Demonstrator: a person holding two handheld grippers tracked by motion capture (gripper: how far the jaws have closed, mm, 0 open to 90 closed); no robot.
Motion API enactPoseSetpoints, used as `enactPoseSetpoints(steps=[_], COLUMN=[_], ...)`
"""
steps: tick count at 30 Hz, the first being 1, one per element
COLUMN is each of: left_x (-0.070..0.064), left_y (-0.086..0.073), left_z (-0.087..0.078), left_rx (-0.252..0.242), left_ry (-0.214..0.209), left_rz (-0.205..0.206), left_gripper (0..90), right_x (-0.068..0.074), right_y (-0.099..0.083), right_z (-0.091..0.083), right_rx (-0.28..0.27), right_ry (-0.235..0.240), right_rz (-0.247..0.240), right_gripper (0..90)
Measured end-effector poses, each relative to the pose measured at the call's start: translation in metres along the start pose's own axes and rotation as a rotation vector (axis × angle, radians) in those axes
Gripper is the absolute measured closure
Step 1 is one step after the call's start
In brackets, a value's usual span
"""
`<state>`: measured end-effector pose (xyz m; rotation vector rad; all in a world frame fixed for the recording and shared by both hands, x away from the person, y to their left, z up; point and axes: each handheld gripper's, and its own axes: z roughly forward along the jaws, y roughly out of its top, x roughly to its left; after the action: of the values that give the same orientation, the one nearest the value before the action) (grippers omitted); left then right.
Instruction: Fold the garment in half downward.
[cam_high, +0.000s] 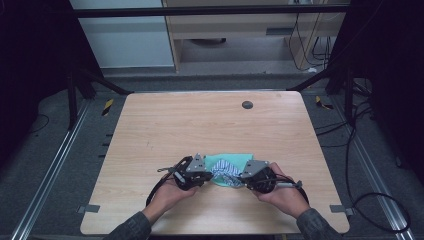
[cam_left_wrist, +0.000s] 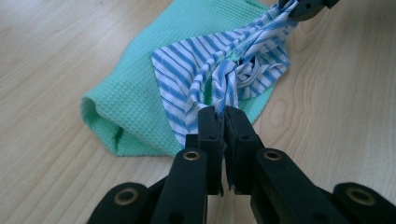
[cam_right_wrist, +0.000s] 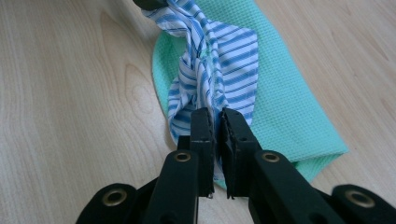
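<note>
- Nearest the viewer, a person's two forearms in dark sleeves reach in from the bottom edge of the high view, each hand holding a tool low over a pale wooden bench (cam_high: 165, 125).
- The left hand-held gripper (cam_high: 209, 175) has its black jaws clamped together on a bunched end of a blue-and-white striped cloth (cam_high: 226, 172).
- The right hand-held gripper (cam_high: 242, 179) is likewise closed tight on the opposite end of the same striped cloth, so the fabric runs twisted and gathered between the two.
- In the left gripper view, the striped cloth (cam_left_wrist: 219, 70) is crumpled at its middle, perhaps knotted or wrapped on itself.
- Beneath and just behind it lies a mint-green waffle-weave cloth (cam_right_wrist: 285, 102), folded, flat on the bench near the front centre; the striped cloth rests on top of it.
- Farther back, a small dark round cap (cam_high: 247, 104) sits in the benchtop, well apart from the cloths.
- Risk, as a judgement: pulling the ends apart could slip the thin fabric from a jaw, or drag the green cloth along and undo its fold, since the two cloths touch.
</note>
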<state>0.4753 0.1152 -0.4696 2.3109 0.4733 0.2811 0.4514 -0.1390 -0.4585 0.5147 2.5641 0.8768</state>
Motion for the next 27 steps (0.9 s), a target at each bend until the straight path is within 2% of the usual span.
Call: enactPoseSetpoints(steps=[9, 27], left_x=[-0.0070, -0.0069], left_y=[-0.0041, -0.0066], left_z=[0.0030, 0.0027], left_rx=[0.026, 0.031], left_ry=[-0.007, -0.008], left_rz=[0.038, 0.009], left_gripper=[87.7, 90.0], right_x=[0.0060, 0.0092], right_y=[-0.0044, -0.0089], right_z=[0.0017, 0.0028], right_rx=[0.002, 0.000], right_ry=[0.008, 0.023], right_rz=[-0.006, -0.007], right_gripper=[84.2, 85.1])
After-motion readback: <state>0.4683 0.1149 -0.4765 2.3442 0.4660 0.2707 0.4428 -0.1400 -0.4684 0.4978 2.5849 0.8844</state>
